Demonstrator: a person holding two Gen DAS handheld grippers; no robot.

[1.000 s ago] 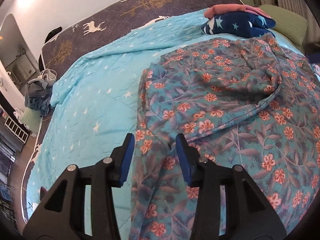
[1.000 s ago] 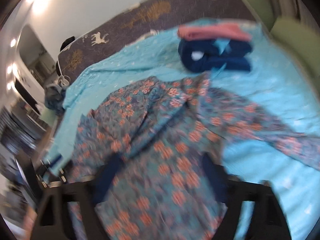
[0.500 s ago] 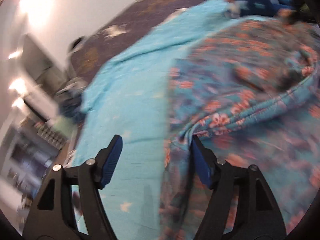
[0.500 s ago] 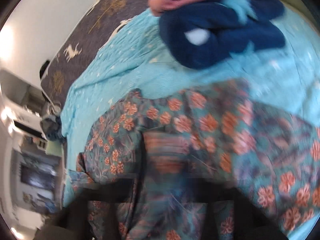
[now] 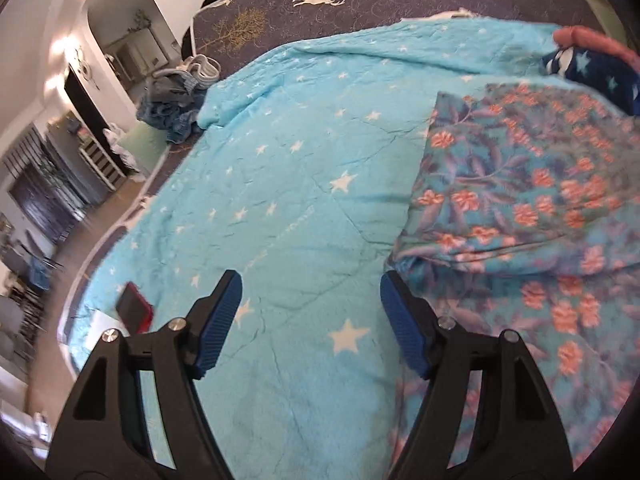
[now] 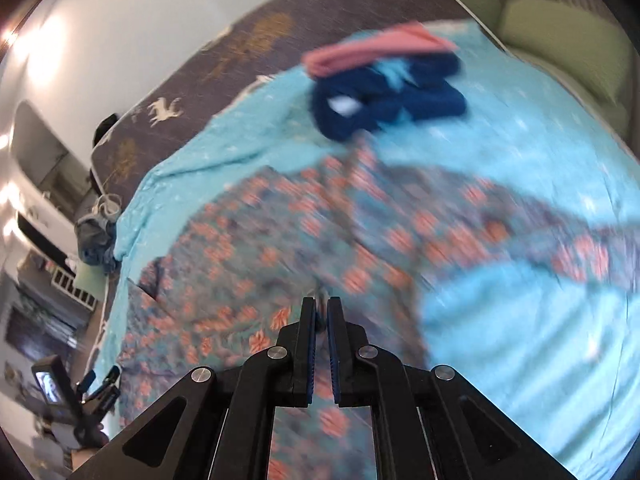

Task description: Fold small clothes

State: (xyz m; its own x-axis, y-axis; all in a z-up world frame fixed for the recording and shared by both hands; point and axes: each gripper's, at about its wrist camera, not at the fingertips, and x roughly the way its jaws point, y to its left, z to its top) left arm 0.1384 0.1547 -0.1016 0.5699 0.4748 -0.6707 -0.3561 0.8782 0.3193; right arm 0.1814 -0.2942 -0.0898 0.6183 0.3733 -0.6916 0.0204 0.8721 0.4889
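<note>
Since the left jaws have just been opening, the following applies:
Left gripper (image 5: 310, 312): jaws wide apart, nothing between them, only the quilt (image 5: 288, 200) below; a second ago the garment lay between them, so that side is released.
Right gripper (image 6: 321, 312): jaws now nearly together after standing wide a second ago; a fold of cloth appears pinched at their tips, though blur limits certainty.
Garment (image 5: 520, 184): floral piece, flat on the quilt, just beside the left gripper's right jaw; its left edge now runs straight and doubled.
Task meaning: judged as one fold laid, right side taken up for the next.
Edges: a long strip of the garment trails right in the right wrist view.
Stack (image 6: 384, 80): folded clothes just beyond the garment's far edge.
Open room: bare quilt left of the garment; red item (image 5: 134, 310) near the bed's left edge.
</note>
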